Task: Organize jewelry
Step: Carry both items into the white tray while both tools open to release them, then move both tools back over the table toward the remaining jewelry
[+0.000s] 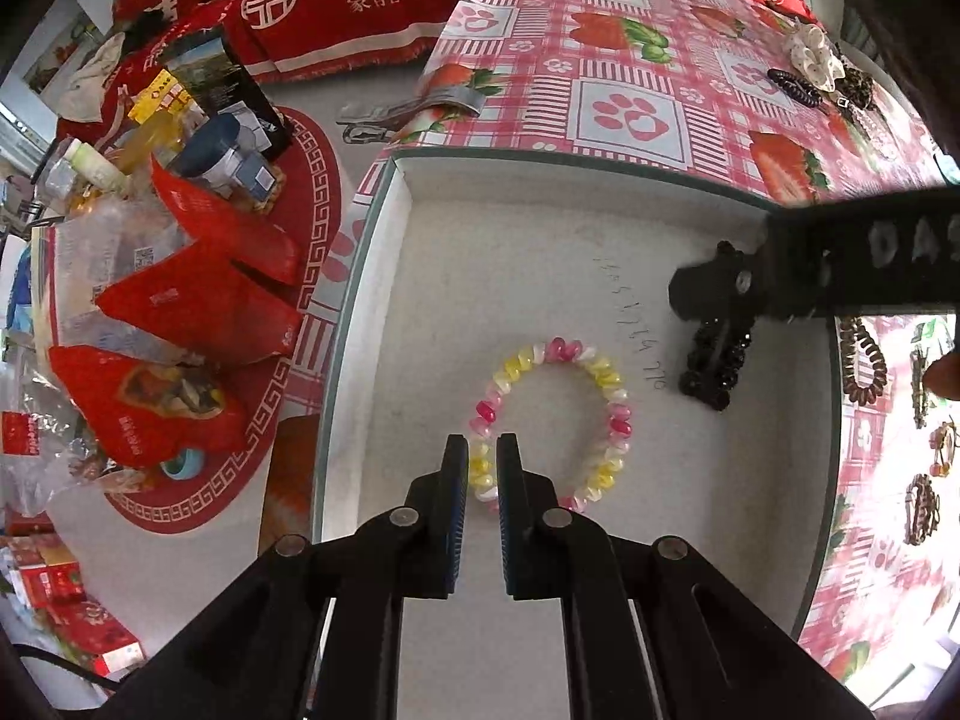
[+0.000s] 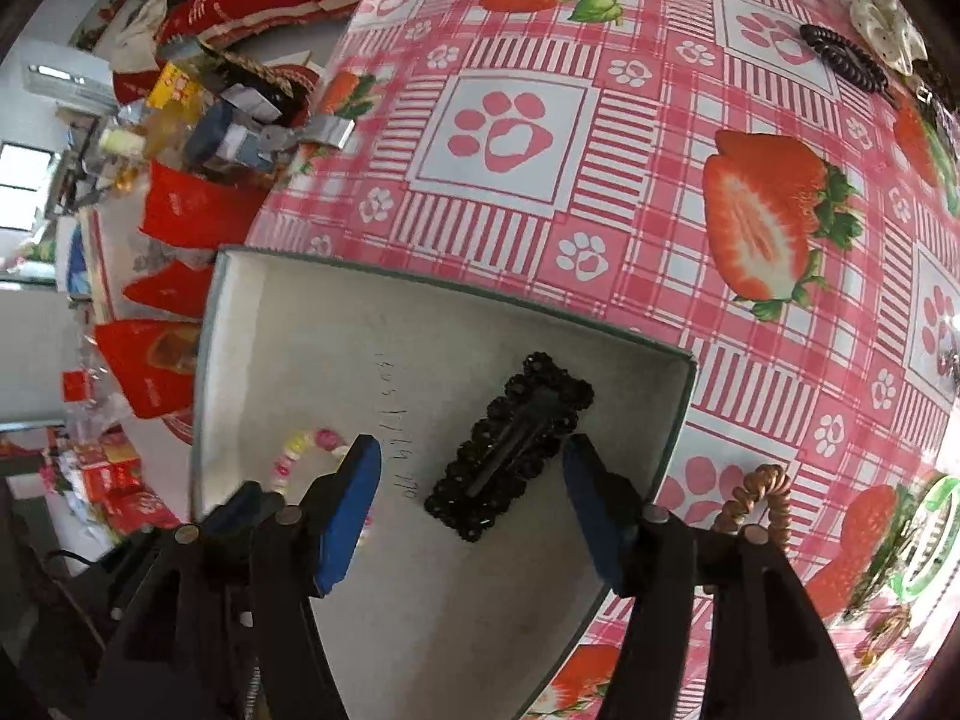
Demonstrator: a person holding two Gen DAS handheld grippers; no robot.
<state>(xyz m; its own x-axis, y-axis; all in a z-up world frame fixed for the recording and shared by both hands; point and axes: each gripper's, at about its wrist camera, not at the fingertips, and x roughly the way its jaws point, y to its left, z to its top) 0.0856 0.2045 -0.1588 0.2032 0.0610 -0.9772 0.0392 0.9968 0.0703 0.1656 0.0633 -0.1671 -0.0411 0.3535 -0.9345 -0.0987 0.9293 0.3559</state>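
Observation:
A shallow white box (image 1: 540,252) with a green rim sits on the strawberry tablecloth. On its floor lies a pink, yellow and white coil bracelet (image 1: 600,372). My left gripper (image 1: 483,444) points down at the bracelet's near-left side. Its blue pads are shut on the coil, which shows between them. A black beaded hair clip (image 2: 510,450) lies at the box's right side. My right gripper (image 2: 471,444) stands open over it, one finger on each side, neither pad touching it. In the left wrist view one right finger (image 1: 708,294) hides the clip's top.
Loose on the cloth are a black coil tie (image 1: 795,87), a white scrunchie (image 1: 813,54), a brown coil tie (image 2: 756,498) and a green bangle (image 2: 936,534). Past the table's left edge, a lower surface holds red packets (image 1: 198,300) and bottles.

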